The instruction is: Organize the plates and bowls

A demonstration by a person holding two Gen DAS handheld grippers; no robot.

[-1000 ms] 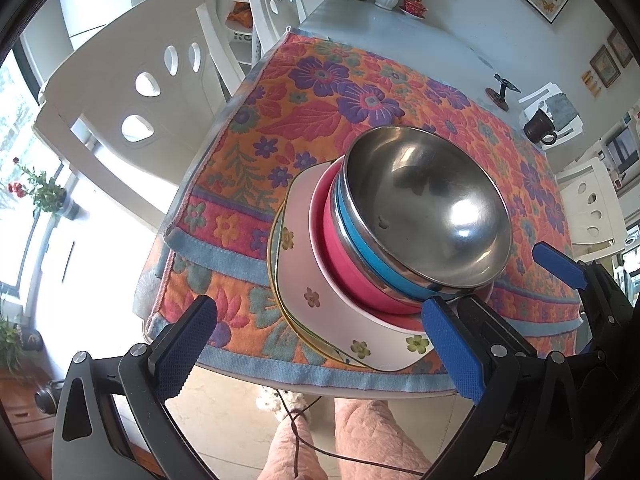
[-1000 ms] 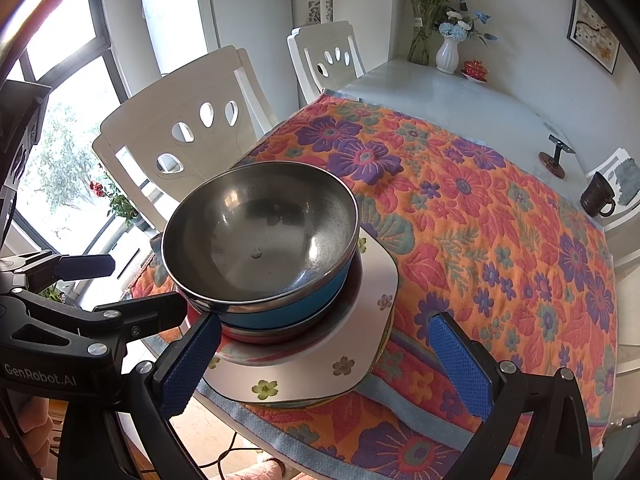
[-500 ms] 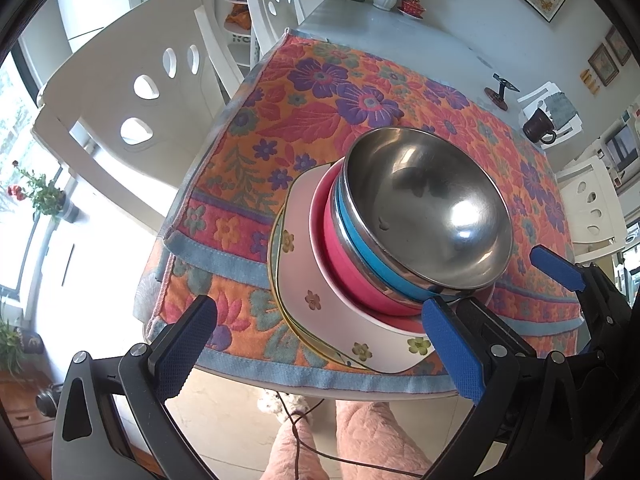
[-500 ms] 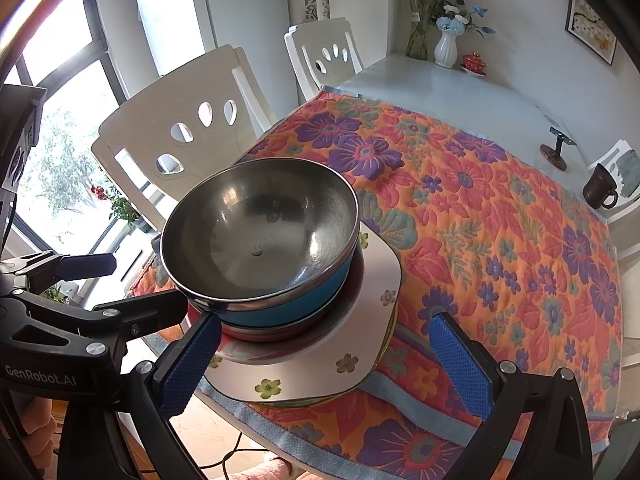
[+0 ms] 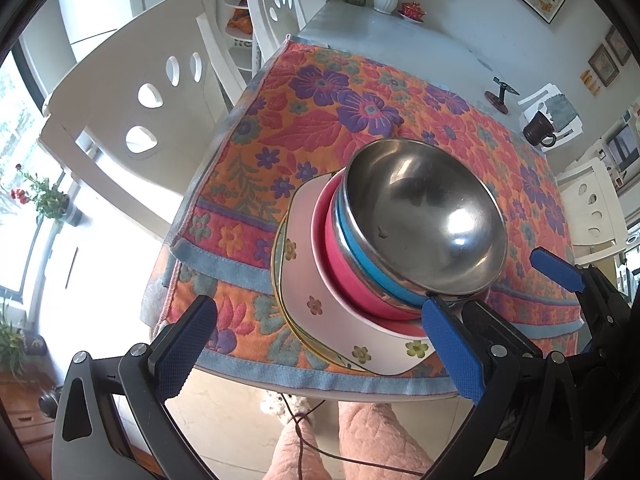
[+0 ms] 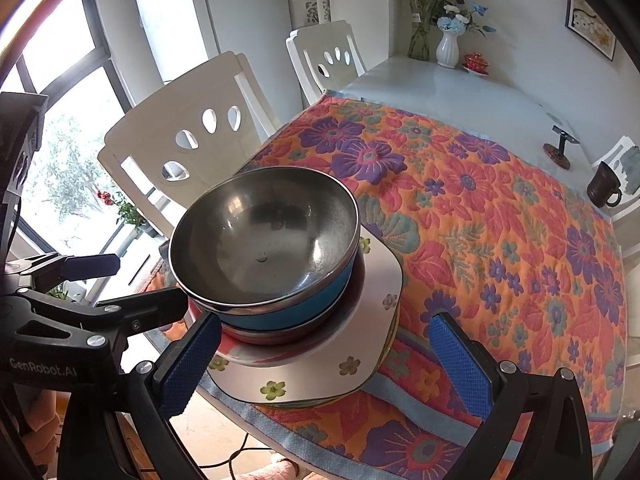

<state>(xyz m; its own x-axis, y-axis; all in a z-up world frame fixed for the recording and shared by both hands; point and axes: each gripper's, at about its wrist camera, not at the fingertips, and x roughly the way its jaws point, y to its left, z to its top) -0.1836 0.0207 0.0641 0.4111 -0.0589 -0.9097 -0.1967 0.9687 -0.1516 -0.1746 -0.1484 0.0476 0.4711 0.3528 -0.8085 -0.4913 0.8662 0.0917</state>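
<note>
A steel bowl [image 5: 424, 216] [image 6: 264, 236] tops a stack near the table's front edge. Under it sit a blue bowl [image 5: 360, 252] [image 6: 288, 312], a pink bowl [image 5: 340, 276] and a white flowered square plate [image 5: 304, 280] [image 6: 376, 304], with another plate's yellow-green rim showing below. The stack rests on a floral tablecloth [image 5: 320, 120] [image 6: 480, 220]. My left gripper [image 5: 318, 346] is open, low in front of the stack, its right finger close to the plate's edge. My right gripper [image 6: 324, 362] is open too, its fingers on either side of the plate's front corner, holding nothing.
White chairs [image 5: 132, 100] [image 6: 180, 128] stand along the table's left side. At the far right are a dark mug [image 5: 538, 130] [image 6: 604, 186] and a small stand [image 6: 560, 148]. A vase [image 6: 446, 48] sits at the far end. A person's pink-clad legs [image 5: 360, 440] are below.
</note>
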